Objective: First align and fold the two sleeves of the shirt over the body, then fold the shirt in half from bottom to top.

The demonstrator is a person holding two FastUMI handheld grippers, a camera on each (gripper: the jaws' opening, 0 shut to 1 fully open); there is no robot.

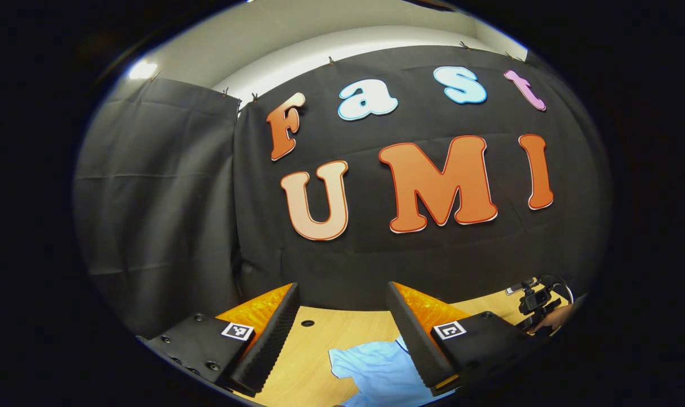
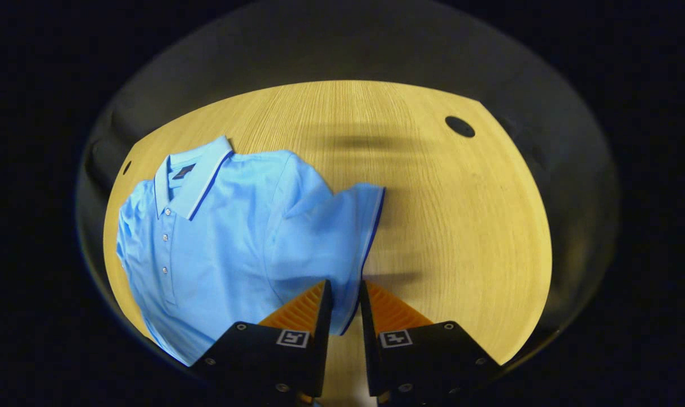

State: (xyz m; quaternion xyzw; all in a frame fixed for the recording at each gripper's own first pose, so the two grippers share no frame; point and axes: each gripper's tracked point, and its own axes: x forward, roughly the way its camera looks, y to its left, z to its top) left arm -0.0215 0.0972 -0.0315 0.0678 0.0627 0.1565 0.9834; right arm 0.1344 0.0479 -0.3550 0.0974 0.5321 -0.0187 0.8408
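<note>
In the right gripper view the shirt point(image 2: 224, 237) lies face up on the table point(image 2: 461, 226), filling the left and centre of the frame, collar at the upper left. One sleeve point(image 2: 331, 249) spreads toward the middle of the frame, its dark-trimmed cuff running down into the right gripper point(image 2: 345, 299) at the bottom centre. That gripper's fingers stand narrow, with the cuff edge between them — they look closed on the fabric, though whether both pads truly press on it I cannot tell.

In the left gripper view the left gripper point(image 1: 342, 322) sits at the bottom, jaws wide and holding nothing, aimed mostly at the wall. A corner of the shirt point(image 1: 376, 370) shows low between its fingers.

By my reading the task is at its start — no sleeve lies over the body yet. Both sleeve folds and the bottom-to-top fold remain.
</note>
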